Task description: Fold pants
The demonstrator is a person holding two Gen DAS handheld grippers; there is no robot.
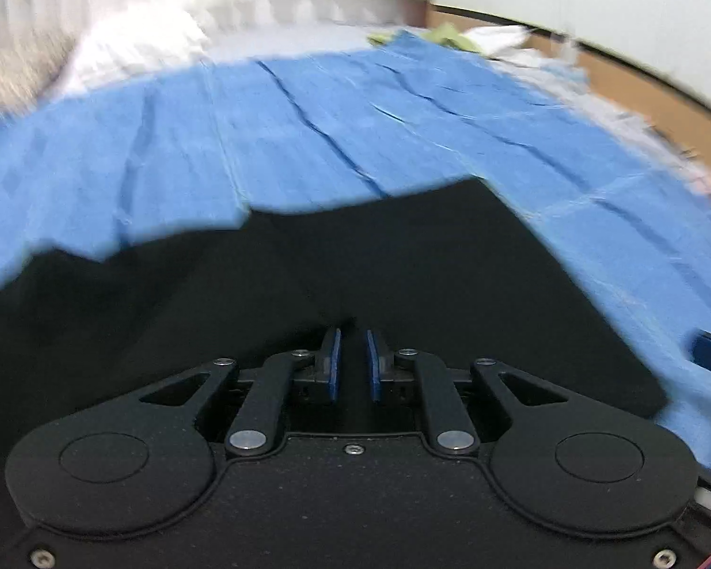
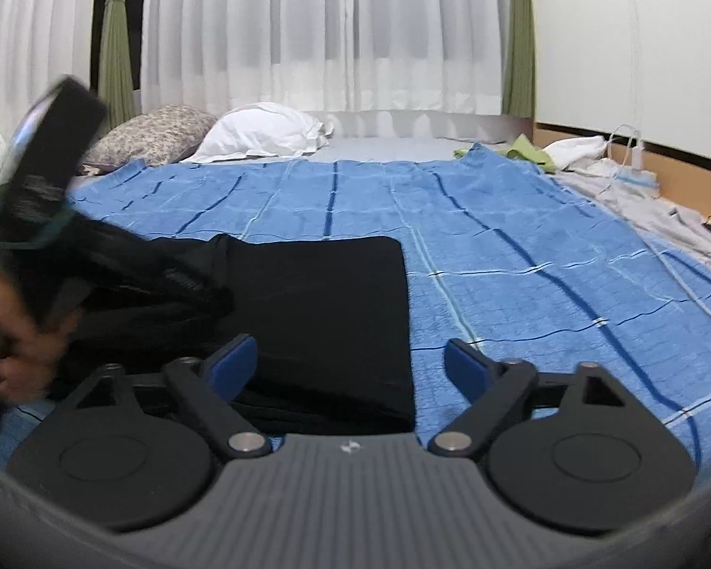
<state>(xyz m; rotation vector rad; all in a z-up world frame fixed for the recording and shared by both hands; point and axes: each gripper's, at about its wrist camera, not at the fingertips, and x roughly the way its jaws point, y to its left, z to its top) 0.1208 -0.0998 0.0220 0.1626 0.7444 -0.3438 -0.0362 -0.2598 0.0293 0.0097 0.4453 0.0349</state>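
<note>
From the left wrist view I get a smeared picture: the blue blanket [image 1: 355,133] and everything beyond it are streaked with blur, and the far pillows are only pale shapes. The black pants [image 1: 403,275] fill the lower middle as one dark mass; I can make out no seam or fold in them, and their near edge is hidden behind the tool body. My left claw [image 1: 354,360] stands narrow, its blue pads [image 1: 335,365] only a slit apart. Dark cloth lies right in front of the tips, but I cannot tell whether any of it is pinched between them. At the right edge a blue pad tip is cut off by the frame.

The right wrist view is sharp and shows what the other does not. The pants [image 2: 327,322] lie on the blanket [image 2: 521,237] on the bed, the right part flat with a straight edge, the left part bunched and raised toward the left tool [image 2: 47,166], which is blurred, with a hand [image 2: 19,341] below it, half cut off. My right claw [image 2: 350,365] gapes wide, nothing pressed between its pads, one above the pants, the other above the blanket. White curtains [image 2: 332,23], a white pillow [image 2: 265,133] and a patterned one [image 2: 156,135] are clear here.
</note>
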